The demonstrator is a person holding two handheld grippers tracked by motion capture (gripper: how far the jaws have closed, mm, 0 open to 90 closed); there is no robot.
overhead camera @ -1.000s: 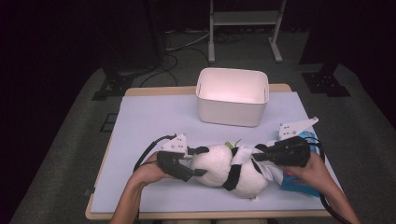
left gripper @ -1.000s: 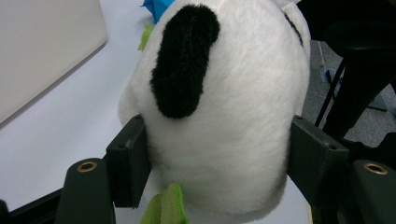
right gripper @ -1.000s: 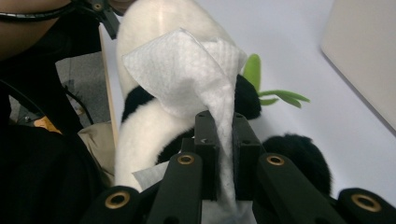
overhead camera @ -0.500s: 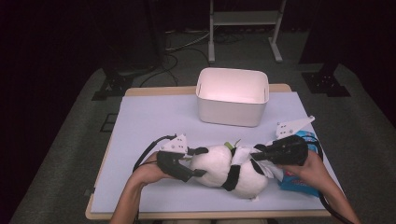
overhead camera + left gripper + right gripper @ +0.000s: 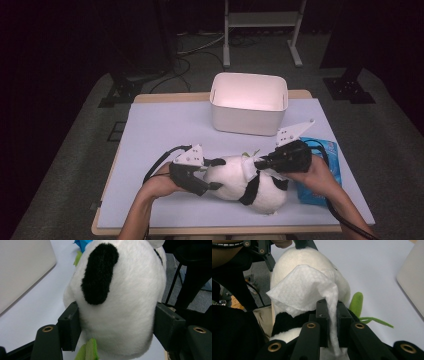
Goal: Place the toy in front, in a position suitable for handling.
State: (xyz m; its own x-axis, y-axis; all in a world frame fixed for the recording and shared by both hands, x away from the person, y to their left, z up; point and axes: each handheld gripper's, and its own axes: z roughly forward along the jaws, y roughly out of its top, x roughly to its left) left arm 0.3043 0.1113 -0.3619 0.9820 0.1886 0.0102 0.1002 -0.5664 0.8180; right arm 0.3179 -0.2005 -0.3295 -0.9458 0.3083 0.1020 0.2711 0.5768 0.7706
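You held the toy panda [image 5: 245,182] in front of the bin [image 5: 248,102] with your left gripper [image 5: 200,175] clamped around its head while your right gripper [image 5: 332,315] pinched a wipe [image 5: 304,293] over its back, so wiping looked barely begun.

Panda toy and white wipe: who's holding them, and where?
Left tool squeezes the plush panda around its head; right tool pinches the white wipe by one edge.

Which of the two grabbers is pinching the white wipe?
The right gripper: its jaws are shut on the wipe, draped over the panda. The left gripper instead clamps the panda's head.
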